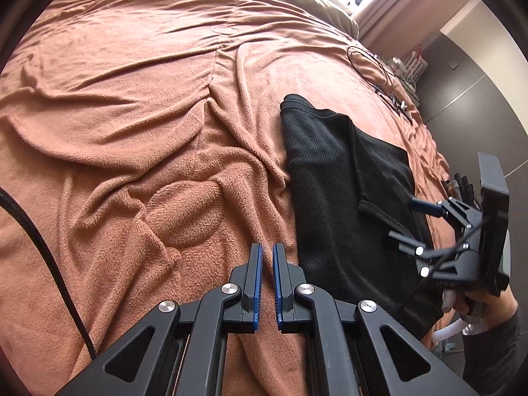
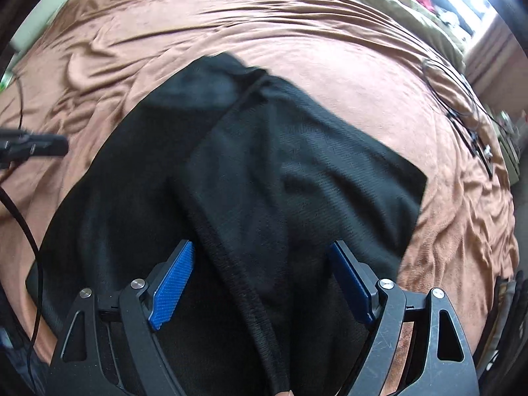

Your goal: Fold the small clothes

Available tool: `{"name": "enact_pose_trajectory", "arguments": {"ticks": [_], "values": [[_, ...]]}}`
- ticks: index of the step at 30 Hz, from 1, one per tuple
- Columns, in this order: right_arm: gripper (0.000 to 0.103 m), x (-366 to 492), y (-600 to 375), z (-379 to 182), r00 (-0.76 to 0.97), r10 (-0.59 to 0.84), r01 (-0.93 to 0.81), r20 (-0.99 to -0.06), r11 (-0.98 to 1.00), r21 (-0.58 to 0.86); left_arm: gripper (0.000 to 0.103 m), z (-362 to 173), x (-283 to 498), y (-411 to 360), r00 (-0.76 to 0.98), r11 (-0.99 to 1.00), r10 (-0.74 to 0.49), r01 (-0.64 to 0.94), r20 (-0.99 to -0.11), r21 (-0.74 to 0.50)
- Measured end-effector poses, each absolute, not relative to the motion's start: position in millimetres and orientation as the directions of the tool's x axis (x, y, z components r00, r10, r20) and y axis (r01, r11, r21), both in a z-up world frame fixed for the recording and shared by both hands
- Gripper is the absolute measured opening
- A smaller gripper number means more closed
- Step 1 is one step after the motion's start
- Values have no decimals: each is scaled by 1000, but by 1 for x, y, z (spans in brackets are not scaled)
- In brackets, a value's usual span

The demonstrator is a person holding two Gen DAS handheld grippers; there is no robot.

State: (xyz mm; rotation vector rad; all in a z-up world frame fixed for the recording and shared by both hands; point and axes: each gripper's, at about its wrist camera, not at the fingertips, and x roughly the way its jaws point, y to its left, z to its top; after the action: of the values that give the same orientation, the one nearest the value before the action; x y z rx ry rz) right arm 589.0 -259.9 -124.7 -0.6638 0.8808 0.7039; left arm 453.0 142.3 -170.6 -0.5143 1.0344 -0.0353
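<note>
Garment: I see black mesh shorts (image 1: 333, 178) lying partly folded on the bed, a ribbed hem running across them.
Bed cover: rust-brown fleece blanket (image 1: 148, 105), rumpled into soft ridges.
Left gripper (image 1: 267, 253): my fingers nearly closed, holding nothing, over the blanket beside the shorts.
Right gripper (image 2: 260, 254): fingers spread wide above the mesh, gripping nothing.
Far edge: thin black cables (image 1: 379, 69).

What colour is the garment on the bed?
Black mesh garment, clearest in the left wrist view.

Black mesh garment (image 1: 333, 178) on a rust-brown blanket (image 1: 132, 105); gripper pads (image 2: 171, 283) blue.
</note>
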Motion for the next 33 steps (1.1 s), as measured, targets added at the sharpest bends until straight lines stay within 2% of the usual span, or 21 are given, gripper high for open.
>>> {"name": "enact_pose_trajectory", "arguments": {"ticks": [7, 12, 16, 21, 24, 26, 33], "values": [[82, 636, -293, -117, 523, 198, -636, -829, 739, -225, 6, -169, 463, 140, 516, 891, -256, -203, -818, -407], [82, 650, -320, -115, 502, 242, -599, -830, 790, -132, 6, -167, 473, 134, 511, 901, -253, -185, -821, -393], [81, 655, -338, -115, 509, 245, -574, -825, 811, -113, 6, -163, 484, 128, 508, 908, -252, -171, -824, -383], [81, 654, -363, -109, 423, 409, -589, -808, 803, 97, 6, -159, 499, 120, 503, 916, -253, -151, -826, -373], [72, 663, -380, -110, 304, 565, -606, -767, 736, 301, 6, -160, 508, 120, 502, 913, -262, -147, -824, -380], [69, 671, -387, -116, 252, 621, -602, -742, 701, 383, 7, -162, 513, 120, 500, 915, -258, -148, -827, -375], [64, 700, -400, -143, 177, 672, -568, -719, 666, 483, 6, -174, 529, 125, 477, 904, -278, -165, -834, -395]]}}
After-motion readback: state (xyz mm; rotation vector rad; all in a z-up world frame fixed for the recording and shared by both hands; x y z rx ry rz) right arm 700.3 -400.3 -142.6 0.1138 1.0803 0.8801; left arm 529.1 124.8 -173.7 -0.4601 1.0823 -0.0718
